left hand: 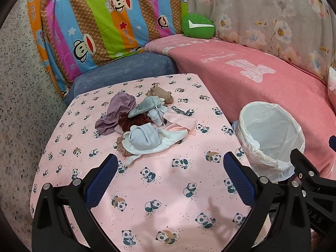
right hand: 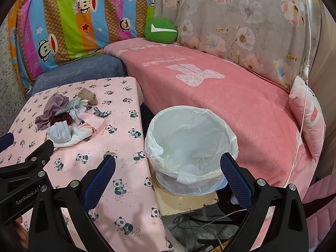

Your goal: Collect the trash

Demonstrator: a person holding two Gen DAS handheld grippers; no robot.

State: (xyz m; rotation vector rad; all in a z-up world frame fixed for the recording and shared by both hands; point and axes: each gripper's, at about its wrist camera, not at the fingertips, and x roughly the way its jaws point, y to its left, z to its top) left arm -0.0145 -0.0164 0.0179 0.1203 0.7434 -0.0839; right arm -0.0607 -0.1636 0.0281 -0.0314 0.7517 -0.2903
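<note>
Trash pile (left hand: 145, 124) (socks, scrunchie, cloth scraps) lying mid panda-print table (left hand: 159, 189), straight ahead of left gripper (left hand: 170, 178), heap running front to back.

Left gripper nearer, hovering low, jaws gaping wide, holding nothing.

Right gripper (right hand: 168, 178) facing lined bin (right hand: 189, 147) beside table, jaws likewise wide, empty; pile well off to its left.

pile of cloth scraps (left hand: 145, 124) on table (left hand: 168, 189) | lined bin (left hand: 271, 138) right of table | sofa (left hand: 252, 79) behind both

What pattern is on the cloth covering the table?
The tablecloth is pale pink with small black-and-white pandas printed all over, clearest in the left wrist view.
</note>
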